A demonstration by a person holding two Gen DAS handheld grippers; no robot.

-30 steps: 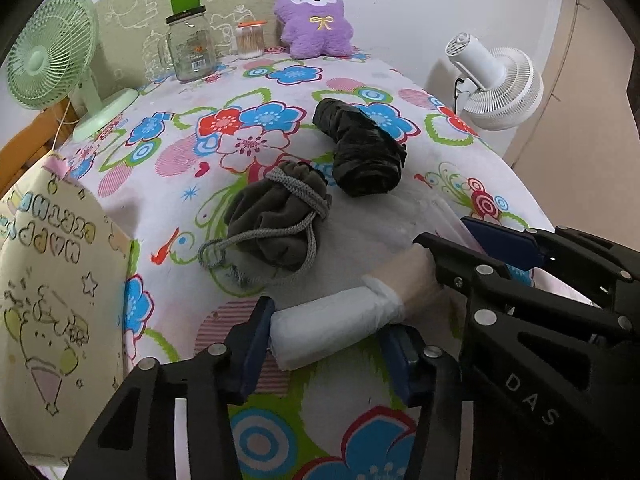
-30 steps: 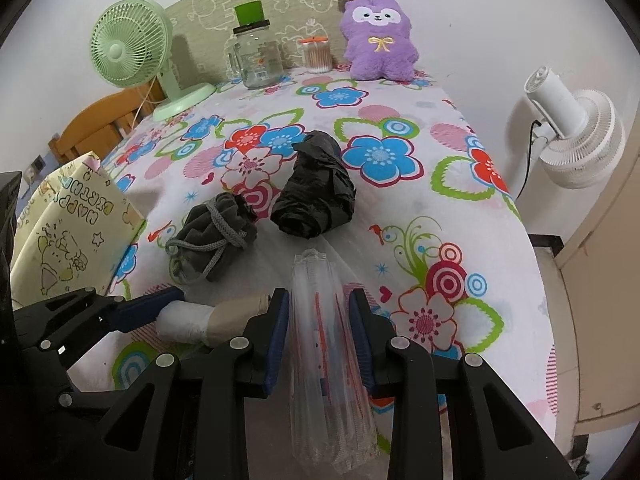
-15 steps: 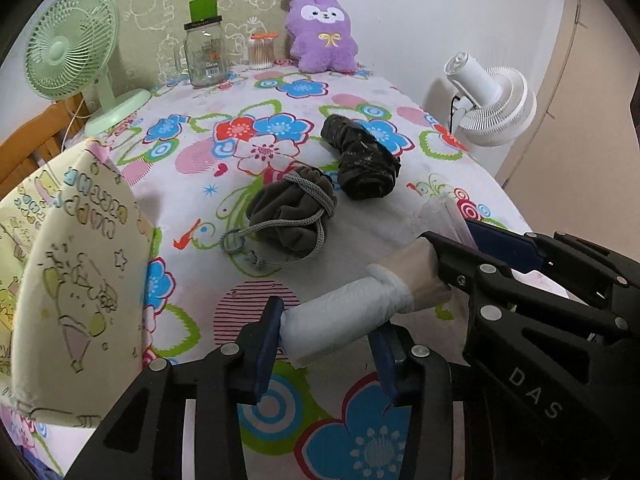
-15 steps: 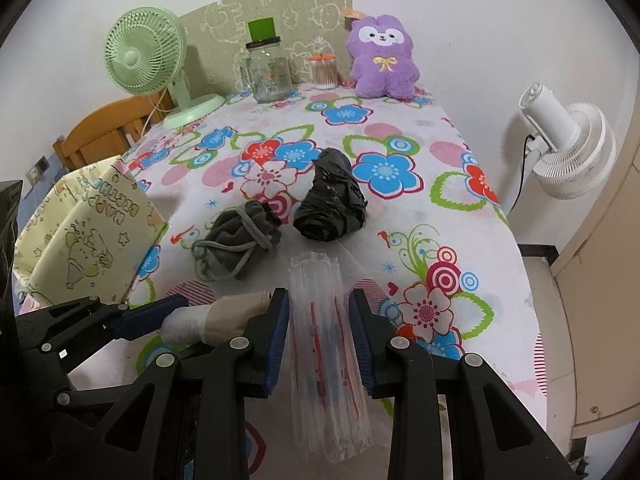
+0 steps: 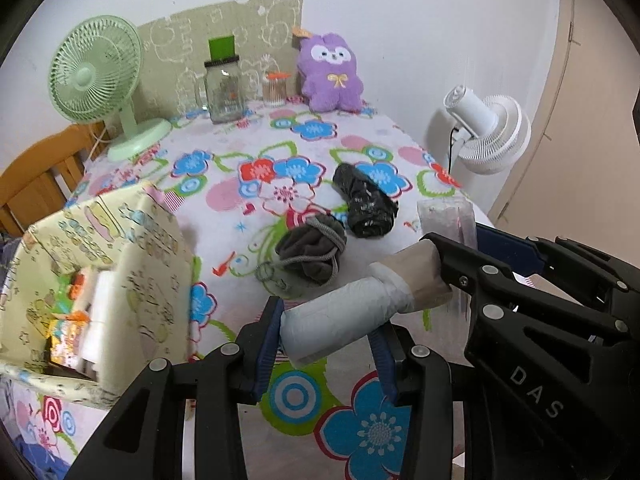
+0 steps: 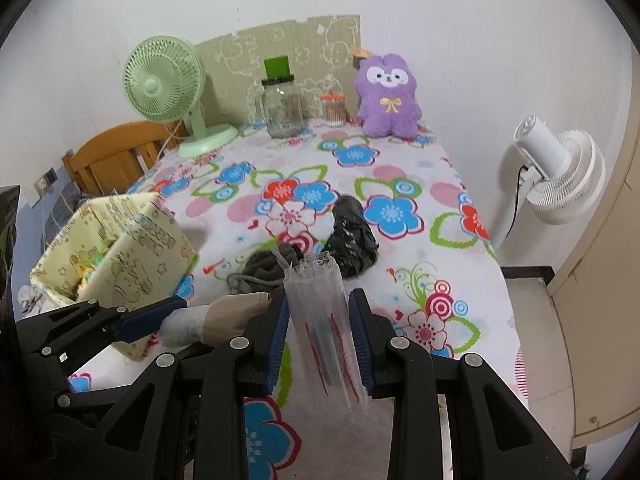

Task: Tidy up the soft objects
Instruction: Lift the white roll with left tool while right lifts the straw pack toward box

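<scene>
Roll: a white-and-beige fabric roll (image 5: 356, 312) was pinched across its white end by the left gripper (image 5: 326, 344), lifted clear of the flowered tablecloth (image 5: 288, 184).
Sleeve: the right gripper (image 6: 318, 336) clamped a clear plastic sleeve (image 6: 324, 320) upright.
Cloth: a grey drawstring pouch (image 5: 314, 250) and a black bundle (image 5: 366, 204) lay side by side.
Box: a yellow patterned box (image 5: 132, 280) stood open to the left.
</scene>
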